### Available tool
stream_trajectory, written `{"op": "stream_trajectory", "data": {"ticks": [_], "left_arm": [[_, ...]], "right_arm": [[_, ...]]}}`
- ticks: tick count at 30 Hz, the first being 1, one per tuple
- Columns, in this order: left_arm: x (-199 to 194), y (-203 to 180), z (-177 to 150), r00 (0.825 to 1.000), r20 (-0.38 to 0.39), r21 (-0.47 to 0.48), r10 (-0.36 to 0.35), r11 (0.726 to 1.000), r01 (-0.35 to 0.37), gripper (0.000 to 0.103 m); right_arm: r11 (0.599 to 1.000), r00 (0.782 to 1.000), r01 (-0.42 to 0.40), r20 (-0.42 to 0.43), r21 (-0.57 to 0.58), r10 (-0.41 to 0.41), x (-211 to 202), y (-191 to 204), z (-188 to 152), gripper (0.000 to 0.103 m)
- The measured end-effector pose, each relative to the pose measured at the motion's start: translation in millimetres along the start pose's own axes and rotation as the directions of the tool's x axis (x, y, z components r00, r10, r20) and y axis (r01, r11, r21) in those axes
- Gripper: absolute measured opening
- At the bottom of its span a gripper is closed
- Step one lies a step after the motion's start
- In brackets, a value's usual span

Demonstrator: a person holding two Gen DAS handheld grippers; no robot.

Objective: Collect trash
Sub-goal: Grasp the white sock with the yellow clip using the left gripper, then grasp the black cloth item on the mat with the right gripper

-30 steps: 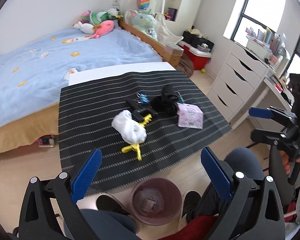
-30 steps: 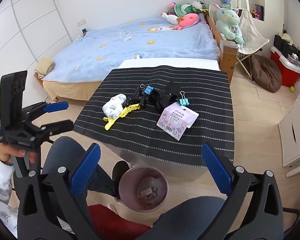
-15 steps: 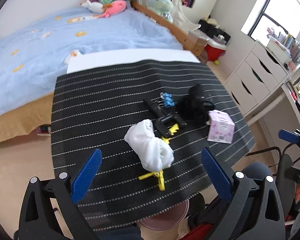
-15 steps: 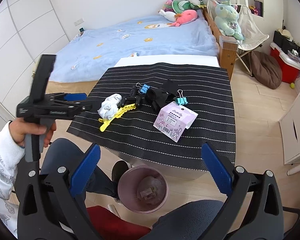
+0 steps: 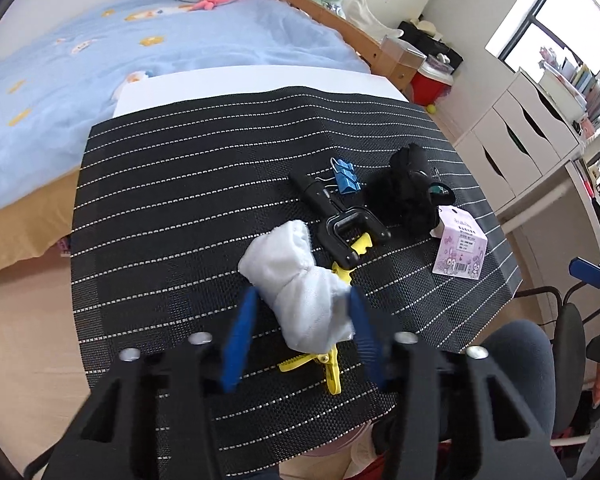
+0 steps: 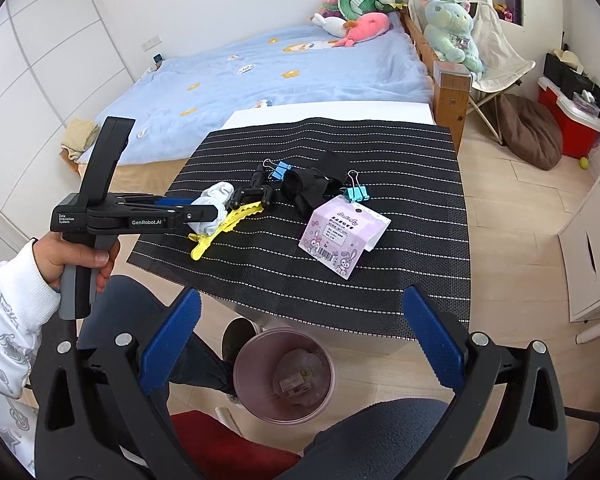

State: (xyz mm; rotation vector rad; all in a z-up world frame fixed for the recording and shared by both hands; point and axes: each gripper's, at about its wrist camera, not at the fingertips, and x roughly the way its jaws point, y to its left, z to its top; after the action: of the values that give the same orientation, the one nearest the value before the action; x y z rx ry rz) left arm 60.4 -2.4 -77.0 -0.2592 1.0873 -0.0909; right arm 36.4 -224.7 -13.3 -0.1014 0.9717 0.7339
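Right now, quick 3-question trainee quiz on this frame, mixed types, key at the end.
1. True or false: the left gripper straddles the crumpled white cloth wad.
2. What lies under that wad? A) yellow plastic hair clip B) blue binder clip C) pink tagged packet
3. Fill in: the round mauve trash bin stands on the ____, below the striped black mat's near edge.

Key: 1 true; 2 A; 3 floor

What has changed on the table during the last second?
The left gripper came forward over the mat and closed in around the white sock; a firm grip cannot be confirmed. The right gripper stayed open above the bin. The clips and the pink packet kept their places.
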Motion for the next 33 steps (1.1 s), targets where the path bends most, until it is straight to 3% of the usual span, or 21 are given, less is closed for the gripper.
{"op": "stream_trajectory", "data": {"ticks": [4,15,27,33], "left_arm": [[-4,-1,0,1.0,0.012,0.012,0.006,1.0,-0.006,0.031],[-31,-7,1,0.995,0.092,0.033,0.029,0.999,-0.032,0.03],[-69,-21,-7,0.985,0.17,0.069,0.014,0.997,-0.027,0.03],[-73,-20,-11,0.983,0.183,0.063,0.01,0.998,-0.022,0.03]], "right_arm": [[1.0,1.0,-0.003,0.0,-0.002,0.003,2,0,1,0.099],[1.0,1.0,0.001,0.009,-0.021,-0.001,6,2,15,0.099],[0.999,1.0,0.004,-0.023,-0.045,-0.005,41,9,68,0.099],[0.999,0.994,0.04,-0.105,0.001,-0.039,77,1,96,0.099]]}}
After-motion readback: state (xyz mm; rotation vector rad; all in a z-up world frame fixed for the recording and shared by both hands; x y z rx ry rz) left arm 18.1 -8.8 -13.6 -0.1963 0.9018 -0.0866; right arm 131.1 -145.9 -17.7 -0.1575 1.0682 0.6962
